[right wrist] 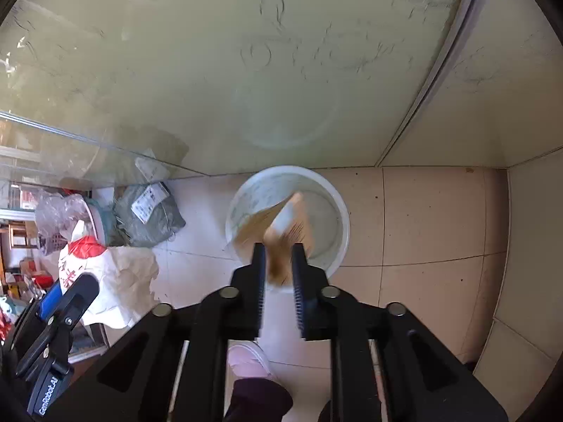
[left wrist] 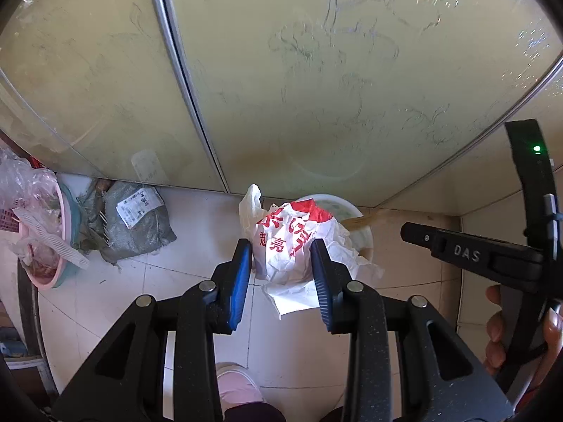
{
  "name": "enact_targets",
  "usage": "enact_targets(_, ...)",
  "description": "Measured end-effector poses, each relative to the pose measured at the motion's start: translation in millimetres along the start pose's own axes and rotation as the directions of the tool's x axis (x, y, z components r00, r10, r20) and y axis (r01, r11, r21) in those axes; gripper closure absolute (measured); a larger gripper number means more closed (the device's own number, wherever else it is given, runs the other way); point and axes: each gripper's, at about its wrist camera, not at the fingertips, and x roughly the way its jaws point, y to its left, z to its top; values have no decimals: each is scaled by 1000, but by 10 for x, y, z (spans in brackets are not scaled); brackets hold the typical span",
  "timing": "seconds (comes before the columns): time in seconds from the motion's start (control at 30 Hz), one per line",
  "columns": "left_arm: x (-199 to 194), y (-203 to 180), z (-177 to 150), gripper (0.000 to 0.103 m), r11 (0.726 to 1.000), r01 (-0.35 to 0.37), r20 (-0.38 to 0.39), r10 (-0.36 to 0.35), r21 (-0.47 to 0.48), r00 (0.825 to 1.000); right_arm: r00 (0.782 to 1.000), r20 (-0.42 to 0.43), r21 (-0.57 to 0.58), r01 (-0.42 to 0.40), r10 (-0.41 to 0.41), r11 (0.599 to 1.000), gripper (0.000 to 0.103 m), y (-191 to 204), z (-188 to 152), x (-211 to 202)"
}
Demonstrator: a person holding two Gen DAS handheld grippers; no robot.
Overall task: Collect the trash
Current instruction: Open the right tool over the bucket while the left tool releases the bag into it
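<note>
My left gripper [left wrist: 281, 256] is shut on a crumpled white plastic bag with red print [left wrist: 285, 242], held above the floor; the bag also shows at the left of the right wrist view [right wrist: 105, 267]. My right gripper [right wrist: 278, 263] is shut on a tan paper wrapper [right wrist: 281, 235], blurred, held over a white round bucket [right wrist: 337, 218] that stands on the floor by the glass door. In the left wrist view the bucket [left wrist: 362, 235] is mostly hidden behind the bag. The right gripper's body [left wrist: 471, 253] shows at the right of the left wrist view.
A grey parcel bag with a label [left wrist: 137, 221] lies on the tiles by the frosted glass door [left wrist: 316, 88]. A pink basin with plastic scraps [left wrist: 45, 239] sits at the left. A foot in a pink slipper [right wrist: 250, 358] is below the grippers. Tan floor tiles [right wrist: 422, 232] lie right of the bucket.
</note>
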Motion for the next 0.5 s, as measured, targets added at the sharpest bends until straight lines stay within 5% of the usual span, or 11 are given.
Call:
enact_targets(0.23,79,-157,73,64,998,54,-53,-53,17,997,999,45,-55,28,-25,998,72,-65,-55,-449)
enact_targets(0.5,-266,-395,162,47,994,68,-67,-62,83,996,997,81,-11,7,-6,1000,69,-56,-181,-1075)
